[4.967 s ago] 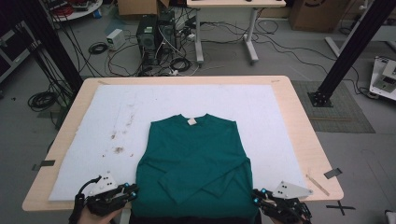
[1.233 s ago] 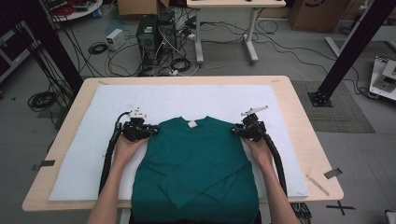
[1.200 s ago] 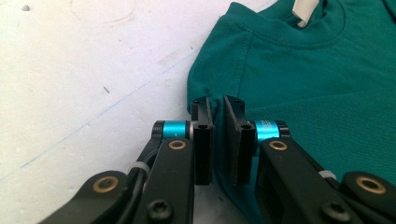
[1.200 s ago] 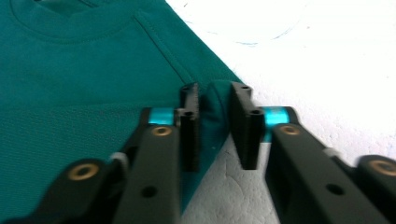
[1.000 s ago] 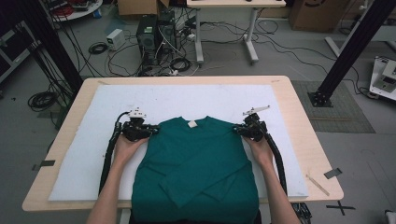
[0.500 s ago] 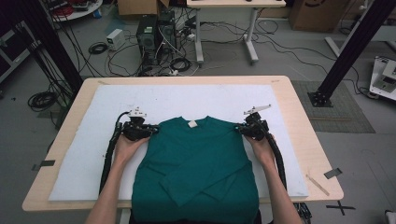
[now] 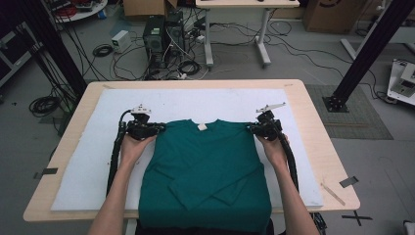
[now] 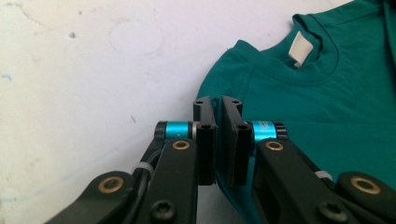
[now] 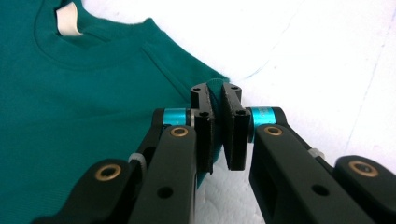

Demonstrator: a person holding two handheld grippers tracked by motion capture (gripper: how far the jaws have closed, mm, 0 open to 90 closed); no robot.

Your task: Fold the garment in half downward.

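nearest the person, hanging a little over the front edge of the light wooden table (image 7: 313,98): the hem of a teal long-sleeved knit sweater (image 7: 205,171), lying flat on a white padded sheet (image 7: 88,161) that covers most of the tabletop. already folded in, by the look of it: both sleeves, crossed over the lower front in a shallow v. still to come, judging from the lie of the cloth: the fold of the body itself, shoulders toward hem or the reverse, then any squaring up.

farther up, at the shoulder line: left gripper (image 7: 155,129) pinched tight on the left shoulder corner of the sweater, jaws nearly together with a sliver of teal cloth between them in the left gripper view (image 8: 218,140). right gripper (image 7: 253,129) clamped likewise on the right shoulder corner, fabric plainly caught between the pads in the right gripper view (image 9: 218,135). both corners seemingly ready for a lift.

between the two: ribbed round collar with a small off-white neck label (image 7: 201,127), cloth smooth, few wrinkles, seams running from collar to shoulder.

beyond the table: grey floor (image 7: 303,54) with black cables and computer boxes (image 7: 164,36).
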